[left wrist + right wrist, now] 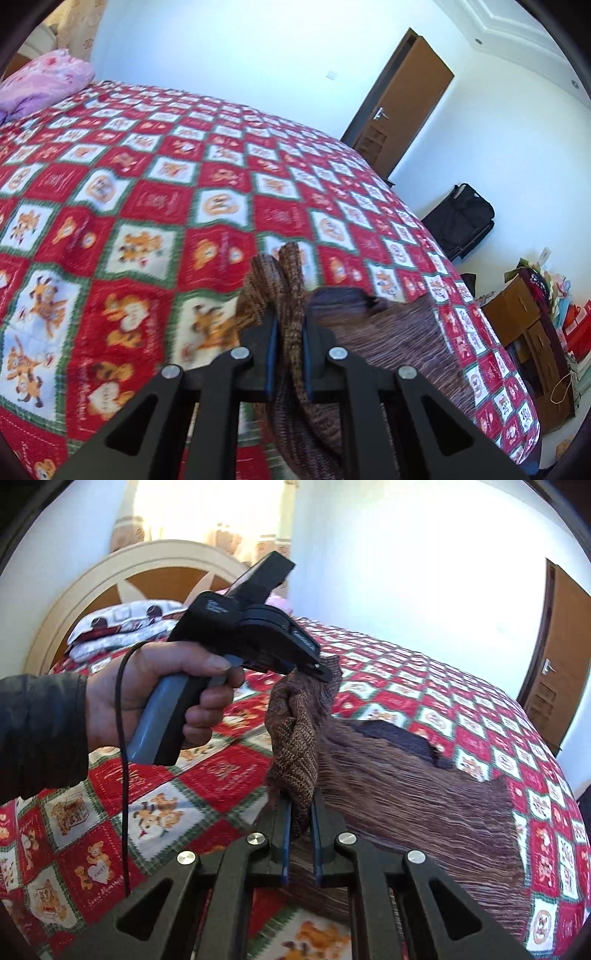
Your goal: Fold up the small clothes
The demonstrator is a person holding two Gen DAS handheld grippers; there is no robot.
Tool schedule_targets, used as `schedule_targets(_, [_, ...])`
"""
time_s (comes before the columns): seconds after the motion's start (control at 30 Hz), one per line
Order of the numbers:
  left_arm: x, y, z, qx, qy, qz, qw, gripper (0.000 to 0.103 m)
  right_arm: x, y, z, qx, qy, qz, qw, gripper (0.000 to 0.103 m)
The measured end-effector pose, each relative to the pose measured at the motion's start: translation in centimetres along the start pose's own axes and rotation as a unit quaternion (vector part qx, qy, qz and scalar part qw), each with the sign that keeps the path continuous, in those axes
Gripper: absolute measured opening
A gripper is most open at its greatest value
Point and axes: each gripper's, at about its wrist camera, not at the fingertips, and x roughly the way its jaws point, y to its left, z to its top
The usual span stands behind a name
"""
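Brown knit garment (406, 794): ribbed, dark lining showing at neckline, one corner bunched, rest lying spread on my bed's red-and-white checked quilt (147, 192). Count: one garment, two grippers, one hand in view. My left gripper (290, 332) pinching raised fabric fold; my right gripper (299, 823) clamping same bunched edge lower down. My left hand (162, 690) wrapping grey handle, gripper tilting downward over quilt.

Quilt (110, 878) squares carry script lettering, too blurred to read; no other legible text.
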Motion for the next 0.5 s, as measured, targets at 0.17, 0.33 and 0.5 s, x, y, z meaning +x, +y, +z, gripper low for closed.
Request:
schedule_targets(0.17, [1.0, -3.1, 0.6, 0.011, -0.002, -0.007, 0.9999, 0.012, -1.3, -2.8, -0.8, 0.032, -0.006, -0.01, 0.999, 0.008])
schedule_targets(0.33, [2.5, -5.8, 1.0, 0.019, 0.001, -0.013, 0.9997, 0.012, -2.1, -5.2, -1.8, 0.064, -0.006, -0.018, 0.998, 0.008])
schedule_targets(0.5, [4.2, -8.5, 1.1, 0.035, 0.011, -0.022, 0.9991, 0.012, -3.1, -7.4, -2.9, 0.094, -0.006, -0.026, 0.995, 0.008])
